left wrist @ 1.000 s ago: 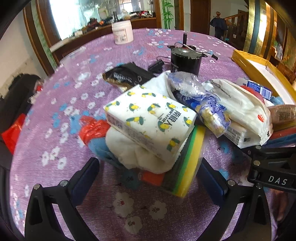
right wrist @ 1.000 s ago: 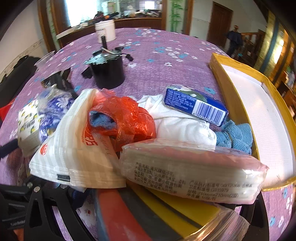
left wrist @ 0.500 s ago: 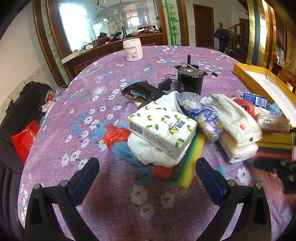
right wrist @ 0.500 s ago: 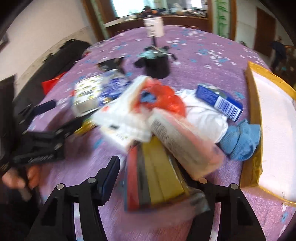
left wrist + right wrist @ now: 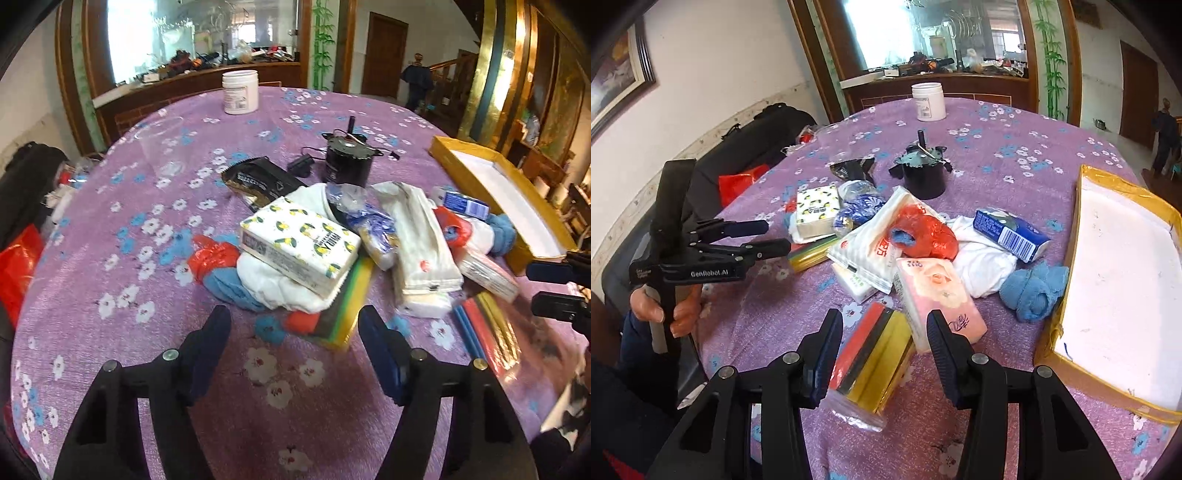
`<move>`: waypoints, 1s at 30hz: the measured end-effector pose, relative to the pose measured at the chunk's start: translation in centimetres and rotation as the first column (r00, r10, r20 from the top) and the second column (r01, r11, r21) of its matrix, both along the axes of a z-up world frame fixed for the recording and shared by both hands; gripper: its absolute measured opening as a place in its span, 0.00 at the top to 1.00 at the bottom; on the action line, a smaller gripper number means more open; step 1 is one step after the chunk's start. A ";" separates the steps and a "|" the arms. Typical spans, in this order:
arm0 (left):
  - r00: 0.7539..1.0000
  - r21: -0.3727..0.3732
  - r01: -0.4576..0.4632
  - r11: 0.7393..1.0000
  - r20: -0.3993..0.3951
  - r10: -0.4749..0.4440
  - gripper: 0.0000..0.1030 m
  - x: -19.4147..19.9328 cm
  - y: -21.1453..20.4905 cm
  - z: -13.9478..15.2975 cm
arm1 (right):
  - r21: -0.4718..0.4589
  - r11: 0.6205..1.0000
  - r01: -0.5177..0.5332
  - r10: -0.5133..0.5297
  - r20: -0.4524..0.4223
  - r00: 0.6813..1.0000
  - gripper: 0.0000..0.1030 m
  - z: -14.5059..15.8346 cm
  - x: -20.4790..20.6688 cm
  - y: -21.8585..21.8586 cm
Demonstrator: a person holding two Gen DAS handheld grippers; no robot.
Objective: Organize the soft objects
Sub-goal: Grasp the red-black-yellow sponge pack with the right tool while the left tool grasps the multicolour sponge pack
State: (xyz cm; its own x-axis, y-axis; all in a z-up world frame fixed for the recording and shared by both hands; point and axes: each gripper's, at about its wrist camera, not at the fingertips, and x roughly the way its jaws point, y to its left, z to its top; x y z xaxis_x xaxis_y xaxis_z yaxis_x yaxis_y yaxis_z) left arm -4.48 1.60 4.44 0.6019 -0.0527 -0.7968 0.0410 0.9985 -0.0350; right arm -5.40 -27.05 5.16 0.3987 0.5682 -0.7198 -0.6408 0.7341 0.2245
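Soft objects: a heap of packs, cloths and sponges is seen spread across the middle of the desk [image 5: 1015, 147], none yet sorted into the box alongside.
Desk: a round top under a purple flowered cloth, on which everything is carried.
Box: a yellow-rimmed tray with a white floor [image 5: 1082, 192] is seen bare at the right edge, near the heap; it is judged the intended destination.
White bag of tissues: a long pack [image 5: 871, 236] is laid across the centre, with a red bag [image 5: 923, 232] resting on it and a blue cloth tucked inside that.
Pink tissue pack: a flat pack [image 5: 938, 299] is propped on the striped sponge pack [image 5: 871, 354], its near end just beyond the right jaws.
Lemon-print tissue pack: it [image 5: 299, 243] is seen stacked on a white cloth [image 5: 273, 284] and a second sponge pack [image 5: 347, 306], tilted by the soft pile beneath.
Blue towel: a bundle [image 5: 1030, 288] is pressed against the box wall.
Blue carton: it [image 5: 1012, 232] is resting on the white shirt.
Black motor: a hard item [image 5: 923, 173] stands behind the heap, apart from the task.
Right gripper [image 5: 884, 347]: jaws are held wide and empty, one to each side of the sponge pack's far end, judged lined up for a grasp.
Left gripper [image 5: 293, 332]: jaws are spread wide, holding nothing, aimed at the lemon-print stack.
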 end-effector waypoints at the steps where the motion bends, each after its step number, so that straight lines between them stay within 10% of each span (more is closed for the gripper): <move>1: 1.000 -0.017 -0.001 1.000 0.005 0.001 0.31 -0.2 0.3 0.0 | 0.000 1.000 -0.001 0.001 -0.010 1.000 0.50 -0.1 0.0 0.0; 21: 0.998 -0.054 0.048 0.997 -0.044 -0.051 0.24 -1.1 0.6 -0.7 | -0.181 0.983 0.033 -0.062 -0.153 0.986 0.29 -4.4 0.9 5.2; 24: 0.996 -0.059 0.065 0.996 -0.051 -0.068 0.18 -0.9 0.1 -0.8 | -0.239 0.970 0.041 -0.065 -0.091 0.994 0.50 -4.9 0.5 6.3; 30: 0.991 -0.032 0.104 0.994 -0.080 -0.106 0.18 0.4 -1.6 -1.7 | -0.139 0.989 0.044 -0.056 -0.085 0.995 0.52 -3.8 0.3 4.2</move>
